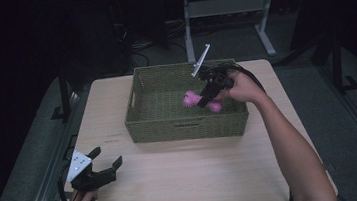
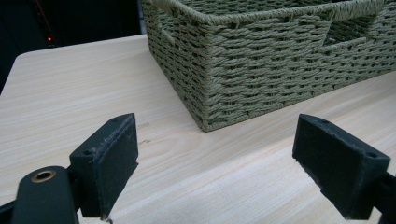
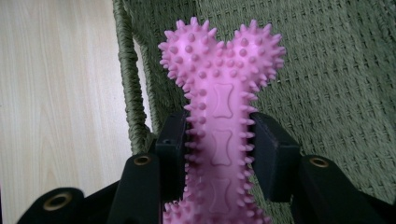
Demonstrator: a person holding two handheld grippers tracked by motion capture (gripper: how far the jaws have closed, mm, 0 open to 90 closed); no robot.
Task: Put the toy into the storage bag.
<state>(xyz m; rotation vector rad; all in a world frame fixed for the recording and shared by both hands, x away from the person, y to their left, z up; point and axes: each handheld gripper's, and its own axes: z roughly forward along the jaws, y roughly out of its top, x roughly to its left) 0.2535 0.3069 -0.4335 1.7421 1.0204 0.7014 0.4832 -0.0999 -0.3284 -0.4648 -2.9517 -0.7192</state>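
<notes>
High view: the right gripper (image 1: 209, 93) reached into the woven basket (image 1: 187, 124) on the counter (image 1: 184, 175), holding a pink spiked bone toy (image 1: 192, 99) low inside it; the left gripper (image 1: 103, 163) rested near the counter's front left corner, well apart from the basket.
Left gripper view: its jaws stood wide apart with nothing between them, facing the basket's corner (image 2: 210, 88).
Right gripper view: its jaws were clamped on the toy's shaft (image 3: 219, 140), knobbed end over the basket floor.
Progress: the toy appeared inside the basket but not yet released; letting go and pulling out seemed left.
</notes>
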